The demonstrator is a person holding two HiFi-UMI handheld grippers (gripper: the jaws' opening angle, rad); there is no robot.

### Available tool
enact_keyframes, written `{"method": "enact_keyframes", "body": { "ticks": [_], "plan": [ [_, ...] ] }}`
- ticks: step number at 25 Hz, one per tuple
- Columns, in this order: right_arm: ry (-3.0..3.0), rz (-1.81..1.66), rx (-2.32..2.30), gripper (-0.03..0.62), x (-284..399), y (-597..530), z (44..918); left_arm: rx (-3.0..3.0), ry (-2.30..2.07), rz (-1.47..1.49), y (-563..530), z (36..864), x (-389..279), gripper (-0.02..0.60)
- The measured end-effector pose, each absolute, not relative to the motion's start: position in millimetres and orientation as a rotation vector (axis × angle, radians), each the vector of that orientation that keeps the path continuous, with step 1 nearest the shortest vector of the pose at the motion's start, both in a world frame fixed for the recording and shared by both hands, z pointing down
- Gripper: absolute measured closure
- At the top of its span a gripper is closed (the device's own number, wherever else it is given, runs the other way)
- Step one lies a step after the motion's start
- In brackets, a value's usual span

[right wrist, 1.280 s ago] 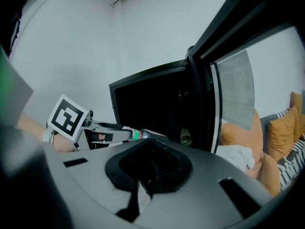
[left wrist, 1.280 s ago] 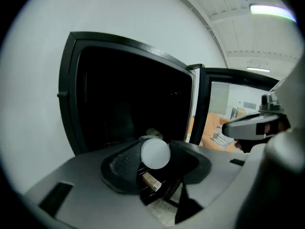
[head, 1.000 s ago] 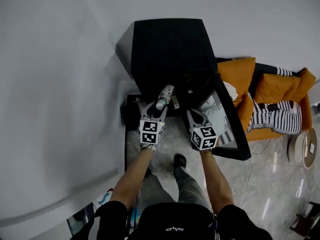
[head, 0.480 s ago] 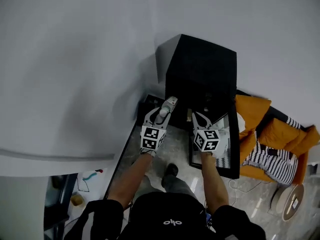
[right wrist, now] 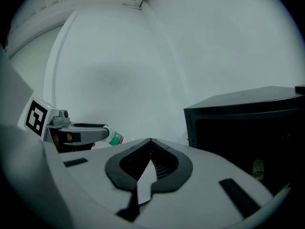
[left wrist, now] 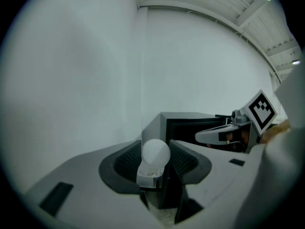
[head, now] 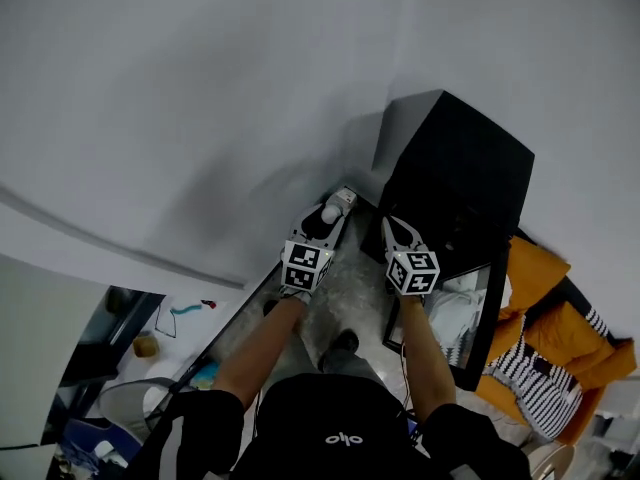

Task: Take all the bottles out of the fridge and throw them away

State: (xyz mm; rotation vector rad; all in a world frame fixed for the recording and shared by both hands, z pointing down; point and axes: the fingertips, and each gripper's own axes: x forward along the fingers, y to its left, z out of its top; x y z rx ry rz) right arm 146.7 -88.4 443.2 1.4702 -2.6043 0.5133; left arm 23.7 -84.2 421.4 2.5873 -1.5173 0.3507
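While the left gripper (head: pixel 327 218) is clamped on a small clear plastic bottle (left wrist: pixel 155 154), w/ a ribbed pad pressing on each side of it, the right gripper (right wrist: pixel 150 141) holds nothing: its jaws are drawn together, tips meeting, w/ only a thin slit btwn the pads further back. The bottle lies lengthwise along the left jaws. Its round white cap points back toward that gripper's camera and sits up btwn the pads. Its far end, w/ a green-and-red label, sticks out past the fingertips, as the right gripper view shows from the side. From the head view the bottle is outside the black fridge (head: pixel 455 168) and off to its left, close to the white wall (head: pixel 200 98), over the pale stone floor (head: pixel 350 288). The two grippers are held side by side and apart, both aimed the same way. The right one is just in front of the fridge's near corner, the left one nearer the wall. The fridge door (head: pixel 478 313) stands open at lower rt, beside an orange sofa (head: pixel 545 303). Deep inside the dark fridge the right gripper view shows a small pale-green item (right wrist: pixel 258 168), too dim to name.
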Motion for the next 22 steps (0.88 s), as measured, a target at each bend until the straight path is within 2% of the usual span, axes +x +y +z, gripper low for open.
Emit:
{"method": "enact_keyframes", "body": {
  "ticks": [6, 14, 22],
  "plan": [
    [-2.645, 0.492, 1.352, 0.585, 107, -103, 444, 2.517, -1.609, 0.346, -89, 423, -13, 0.394],
    [-2.633, 0.509, 1.307, 0.585, 94, -124, 454, 2.489, -1.594, 0.367, -104, 440, -23, 0.394],
    [-2.556, 0.564, 1.308, 0.585, 81, -152, 508, 2.466, -1.511, 0.394, -140, 502, -33, 0.394]
  ]
}}
